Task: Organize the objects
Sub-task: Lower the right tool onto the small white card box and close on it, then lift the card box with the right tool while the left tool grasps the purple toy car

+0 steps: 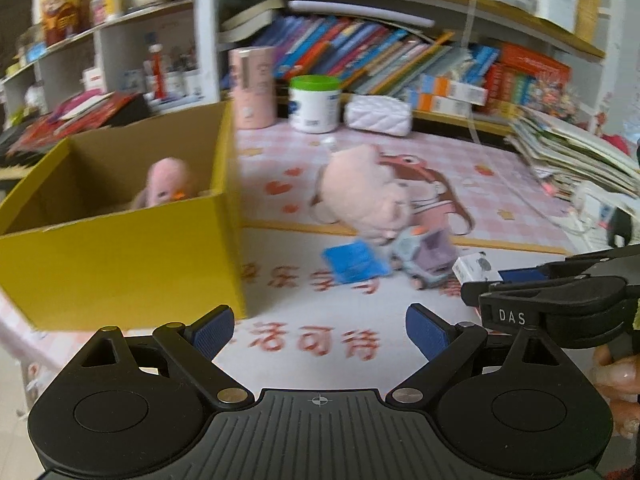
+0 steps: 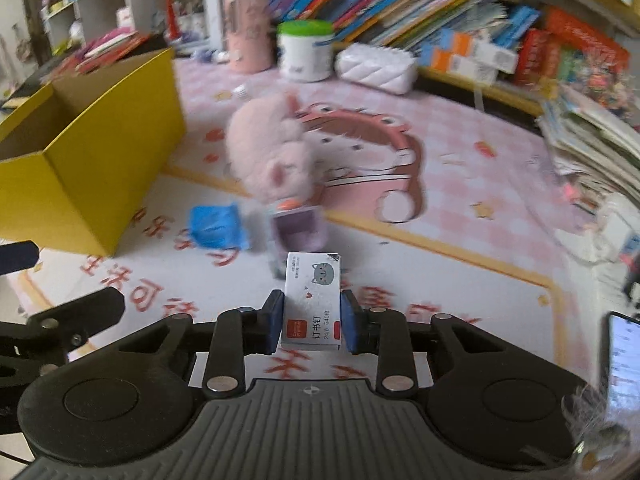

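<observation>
Right fingers (image 2: 277, 320) clamped on staple box (image 2: 313, 300); left fingers (image 1: 214, 330) wide, empty.

My blue pads (image 2: 348, 322) pinch a white box (image 2: 313, 300) with a grey cat; at ten o'clock a yellow carton (image 2: 92, 176) — beyond, pink checked mat (image 2: 480, 184).

Place: a home, likely a child's room
Signs: crowded bookshelves (image 1: 400, 52), plush toy (image 2: 268, 152), pink cartoon mat (image 2: 460, 184)
</observation>
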### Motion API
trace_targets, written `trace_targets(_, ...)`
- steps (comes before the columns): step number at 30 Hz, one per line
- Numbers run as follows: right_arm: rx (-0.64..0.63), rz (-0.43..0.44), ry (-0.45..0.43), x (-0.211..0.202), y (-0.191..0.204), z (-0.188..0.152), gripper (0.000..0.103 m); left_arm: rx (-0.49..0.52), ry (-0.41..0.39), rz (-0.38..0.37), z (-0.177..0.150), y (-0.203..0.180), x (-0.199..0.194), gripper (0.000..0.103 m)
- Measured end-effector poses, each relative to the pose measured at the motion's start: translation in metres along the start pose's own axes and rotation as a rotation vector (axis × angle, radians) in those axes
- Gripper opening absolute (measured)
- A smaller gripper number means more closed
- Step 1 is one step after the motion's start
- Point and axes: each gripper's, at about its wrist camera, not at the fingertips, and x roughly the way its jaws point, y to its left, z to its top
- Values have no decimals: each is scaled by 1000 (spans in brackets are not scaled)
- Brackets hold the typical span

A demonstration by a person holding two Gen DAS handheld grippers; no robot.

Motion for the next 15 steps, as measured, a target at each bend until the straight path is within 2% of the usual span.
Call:
trace_targets(8, 93, -90, -39, -16, -46, -8, 28, 57, -11, -95, 12, -39, 19, 94)
trace_targets(15, 104, -127, -57, -21, -68, -12, 28, 68, -19, -104, 22, -58, 37, 94)
